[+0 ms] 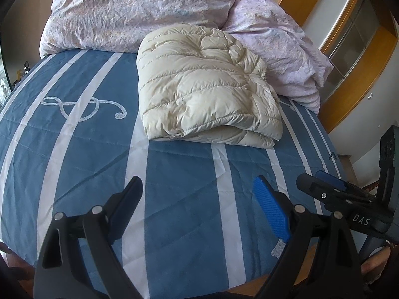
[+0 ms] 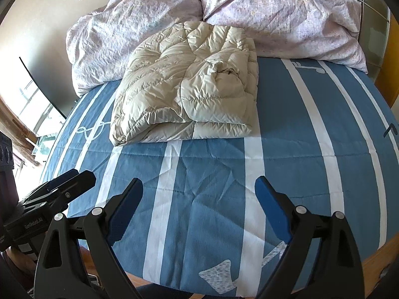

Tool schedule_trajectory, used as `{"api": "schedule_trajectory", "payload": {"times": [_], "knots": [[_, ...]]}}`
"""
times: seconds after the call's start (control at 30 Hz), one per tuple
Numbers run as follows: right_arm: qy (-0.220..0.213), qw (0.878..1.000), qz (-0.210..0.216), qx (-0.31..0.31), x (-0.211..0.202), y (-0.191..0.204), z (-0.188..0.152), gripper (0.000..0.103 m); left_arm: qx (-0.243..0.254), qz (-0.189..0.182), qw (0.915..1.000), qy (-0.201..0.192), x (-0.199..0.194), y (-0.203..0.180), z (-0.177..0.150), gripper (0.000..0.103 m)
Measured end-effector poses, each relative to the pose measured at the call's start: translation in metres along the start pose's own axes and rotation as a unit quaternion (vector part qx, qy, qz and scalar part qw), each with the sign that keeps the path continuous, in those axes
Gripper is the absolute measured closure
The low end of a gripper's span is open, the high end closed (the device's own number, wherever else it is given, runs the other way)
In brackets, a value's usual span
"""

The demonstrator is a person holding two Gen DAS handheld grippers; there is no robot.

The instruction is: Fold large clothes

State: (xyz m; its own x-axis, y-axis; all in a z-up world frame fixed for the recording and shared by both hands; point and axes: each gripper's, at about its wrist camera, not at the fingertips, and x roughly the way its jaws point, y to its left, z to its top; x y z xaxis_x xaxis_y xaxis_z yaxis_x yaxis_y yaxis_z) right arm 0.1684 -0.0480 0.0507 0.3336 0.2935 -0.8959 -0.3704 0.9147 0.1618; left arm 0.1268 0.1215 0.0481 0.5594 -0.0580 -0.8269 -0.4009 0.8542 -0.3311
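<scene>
A cream quilted down jacket lies folded into a thick rectangle on the blue striped bed cover, toward the far side; it also shows in the right wrist view. My left gripper is open and empty, above the near part of the bed, well short of the jacket. My right gripper is open and empty too, held beside it at the near edge. The right gripper shows at the right in the left wrist view, and the left gripper at the left in the right wrist view.
A crumpled pink floral duvet is heaped along the far side of the bed, touching the jacket's back edge. A wooden-framed cabinet stands to the right. A window is at the left. The bed's near edge lies just under the grippers.
</scene>
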Motion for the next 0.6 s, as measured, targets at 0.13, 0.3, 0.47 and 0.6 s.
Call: {"api": "schedule_trajectory", "payload": {"times": [0.13,0.3,0.47,0.6], "knots": [[-0.001,1.000,0.000,0.000,-0.0008,-0.0003,-0.0011,0.010,-0.002,-0.001,1.0000,0.000,-0.0004,0.0000,-0.0011,0.013],[0.000,1.000,0.000,-0.001,-0.0009,-0.0014,-0.0009,0.010,-0.002,-0.003,1.0000,0.000,-0.0007,-0.0005,-0.0023,0.013],[-0.001,1.000,-0.001,-0.001,-0.0022,-0.0015,-0.0023,0.010,-0.003,-0.005,1.0000,-0.001,-0.0004,-0.0027,-0.0037,0.013],[0.000,1.000,0.000,0.000,-0.0017,-0.0010,-0.0019,0.010,-0.003,-0.005,1.0000,-0.001,-0.0003,-0.0020,-0.0035,0.013]]}}
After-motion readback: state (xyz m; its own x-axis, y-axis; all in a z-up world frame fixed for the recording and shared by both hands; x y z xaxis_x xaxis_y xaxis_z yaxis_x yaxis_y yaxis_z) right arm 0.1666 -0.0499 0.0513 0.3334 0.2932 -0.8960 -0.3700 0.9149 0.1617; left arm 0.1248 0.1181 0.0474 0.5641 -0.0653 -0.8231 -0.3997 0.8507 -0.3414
